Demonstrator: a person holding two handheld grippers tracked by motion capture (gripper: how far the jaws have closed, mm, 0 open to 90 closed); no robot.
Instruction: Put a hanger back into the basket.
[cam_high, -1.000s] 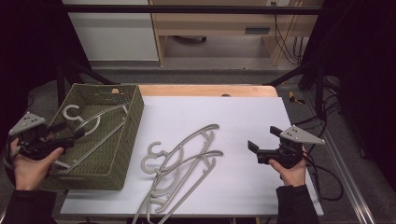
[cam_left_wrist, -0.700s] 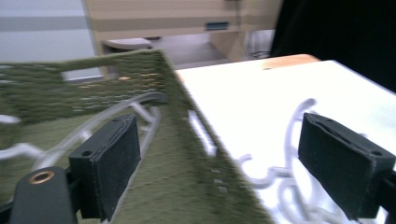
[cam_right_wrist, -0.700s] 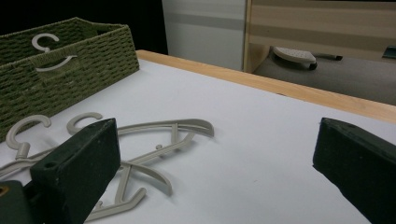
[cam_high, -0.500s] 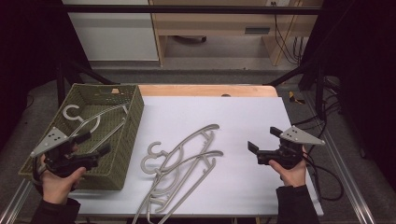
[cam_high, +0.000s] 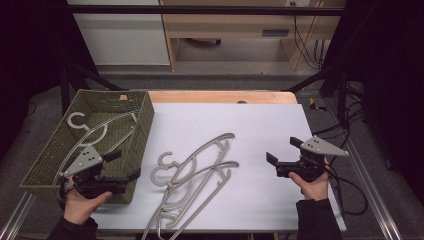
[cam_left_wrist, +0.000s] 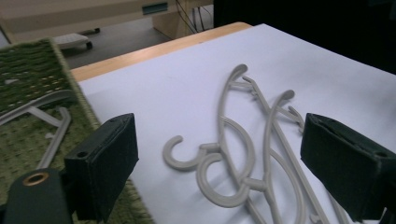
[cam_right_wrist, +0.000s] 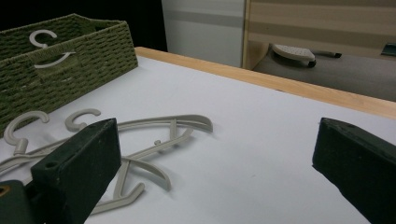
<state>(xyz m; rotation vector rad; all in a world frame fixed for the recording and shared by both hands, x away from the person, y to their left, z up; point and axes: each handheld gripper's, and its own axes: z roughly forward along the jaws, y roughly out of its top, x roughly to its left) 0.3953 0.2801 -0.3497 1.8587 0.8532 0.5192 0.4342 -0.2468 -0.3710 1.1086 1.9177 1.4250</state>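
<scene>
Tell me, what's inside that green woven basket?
The basket holds pale grey hangers lying on its floor. Its near corner is covered by the left gripper, so anything there can't be seen.

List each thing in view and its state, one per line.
Left gripper: open, holding nothing, at the basket's near corner.
Right gripper: open, holding nothing, above the white tabletop.
Basket: upright on the table's left side.
Hanger in the basket: lying flat inside.
Hangers on the table: lying flat, overlapping in a loose pile.
</scene>
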